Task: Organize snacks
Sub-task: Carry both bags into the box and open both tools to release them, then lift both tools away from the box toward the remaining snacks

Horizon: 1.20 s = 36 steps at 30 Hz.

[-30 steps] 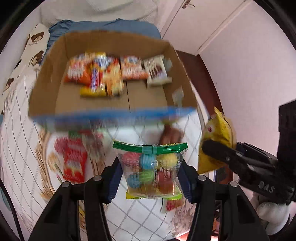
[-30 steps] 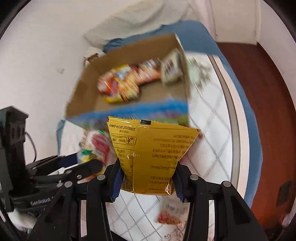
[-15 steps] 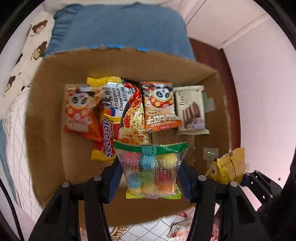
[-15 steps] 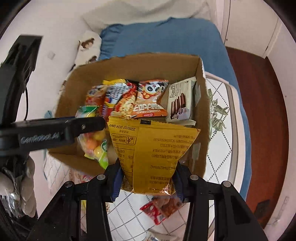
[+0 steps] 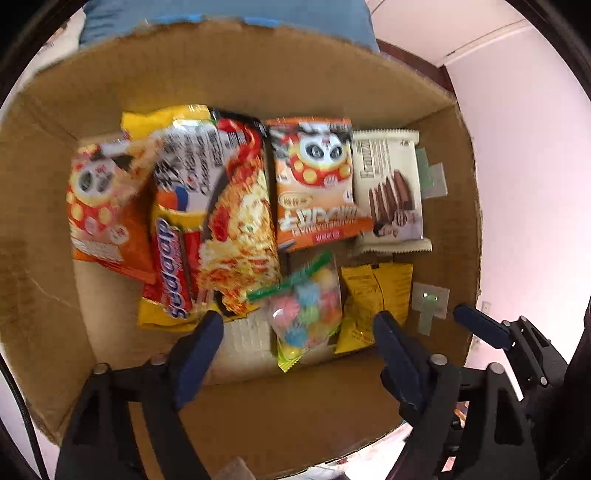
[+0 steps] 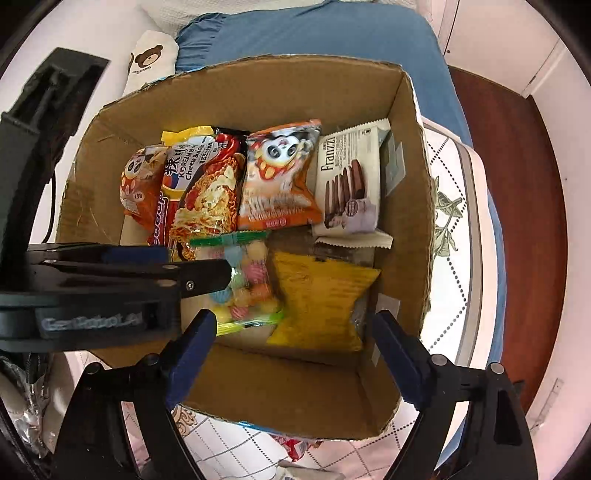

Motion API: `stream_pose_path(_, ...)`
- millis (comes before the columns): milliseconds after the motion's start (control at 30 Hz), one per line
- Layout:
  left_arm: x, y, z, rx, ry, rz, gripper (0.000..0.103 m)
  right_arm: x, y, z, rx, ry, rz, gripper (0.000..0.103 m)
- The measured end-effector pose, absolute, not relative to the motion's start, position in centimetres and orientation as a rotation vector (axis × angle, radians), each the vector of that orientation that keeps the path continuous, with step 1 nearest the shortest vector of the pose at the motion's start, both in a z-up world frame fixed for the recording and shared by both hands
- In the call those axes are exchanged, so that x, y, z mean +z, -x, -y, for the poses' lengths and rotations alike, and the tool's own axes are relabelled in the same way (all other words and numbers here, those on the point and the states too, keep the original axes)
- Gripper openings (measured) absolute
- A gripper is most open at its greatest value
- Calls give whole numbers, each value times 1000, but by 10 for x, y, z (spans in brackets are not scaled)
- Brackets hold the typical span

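Pointing steeply down into the box (image 6: pixel 258 88), both grippers have their jaws opening, wide apart, with nothing pressed between the pads. The left gripper (image 5: pixel 297 328) hangs over the candy bag (image 5: pixel 308 314), which lies loose on the box floor with its green header tilted toward the noodles (image 5: pixel 229 206). The right gripper (image 6: pixel 291 330) hangs over the yellow bag (image 6: pixel 321 302), which lies flat just beside the candy bag, near the box's front wall. Behind these 2 sits a row of 4 packs: a panda snack (image 6: pixel 142 188) at the left, the noodles overlapping it, a second panda snack (image 6: pixel 277 177), then the wafers (image 6: pixel 349 184) against the right wall. The box rests on a quilt (image 6: pixel 448 206) with a blue blanket (image 6: pixel 314 33) beyond it
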<state>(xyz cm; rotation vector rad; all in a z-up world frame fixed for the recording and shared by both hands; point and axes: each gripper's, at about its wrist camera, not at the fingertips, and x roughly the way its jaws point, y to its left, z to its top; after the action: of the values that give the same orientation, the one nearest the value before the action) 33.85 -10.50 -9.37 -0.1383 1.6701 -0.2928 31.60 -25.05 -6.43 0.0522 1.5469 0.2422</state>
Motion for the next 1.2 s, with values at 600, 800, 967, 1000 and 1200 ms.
stream_pose_path(600,0,-283,76,-141,-3,-1316,84,-18,-280,249,183,-32,-1404,95)
stream_pose_path(800,42,-242,55,-123,7,-1147,84,23,-247,254,161,-87,-1235,95)
stream_pose_path(967,51,-204,38,-90,-12,-1088,84,39,-216,251,195,-155,-1170,95)
stream_pose_path(1000,49,-193,32,-78,-9,-1081,84,41,-210,251,208,-174,-1166,95)
stream_pose_path(1200,-13,-153,7,-50,-49,-1191,84,5,-171,269,219,-368,-1214,68)
